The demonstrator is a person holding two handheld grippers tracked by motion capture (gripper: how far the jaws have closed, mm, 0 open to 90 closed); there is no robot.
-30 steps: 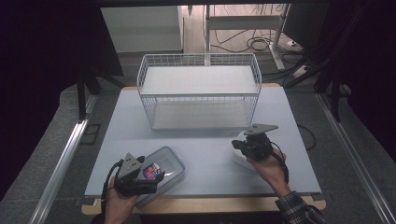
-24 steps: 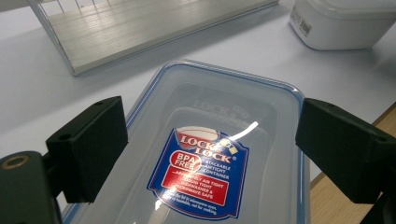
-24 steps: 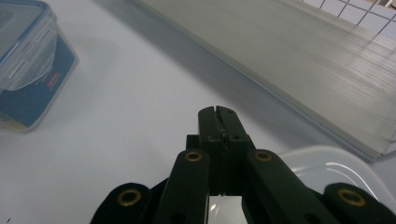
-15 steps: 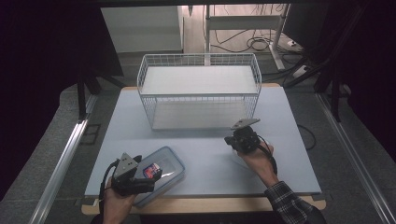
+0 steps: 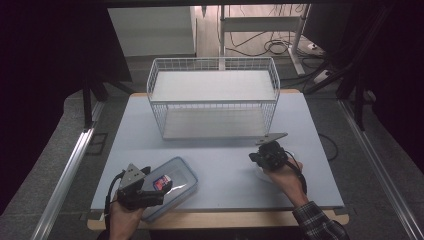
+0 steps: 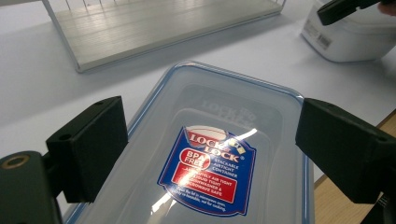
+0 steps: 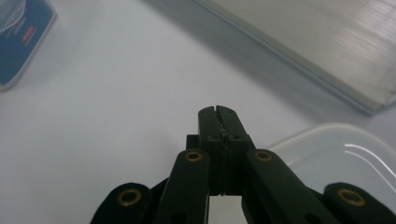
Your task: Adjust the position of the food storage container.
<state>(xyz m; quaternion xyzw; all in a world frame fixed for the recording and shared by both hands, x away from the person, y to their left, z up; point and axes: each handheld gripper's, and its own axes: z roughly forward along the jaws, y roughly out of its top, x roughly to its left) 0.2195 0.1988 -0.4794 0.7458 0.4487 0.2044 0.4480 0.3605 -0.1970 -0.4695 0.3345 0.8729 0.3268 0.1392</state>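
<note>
The left gripper (image 6: 205, 154) is hovering with jaws spread either side of the Lock & Lock lid (image 6: 210, 163), which is lying near the front edge of the pale blue tabletop (image 5: 220, 150). The right gripper (image 7: 218, 112) is staying clenched, empty, over a white plastic container (image 7: 336, 154). Behind, a white wire basket (image 5: 212, 97) is standing; cables (image 5: 275, 47) are trailing across the floor beyond.

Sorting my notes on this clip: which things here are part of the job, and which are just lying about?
In the job: lid between the open left gripper; white container under the shut right gripper.
Lying about: wire basket; cables.
</note>
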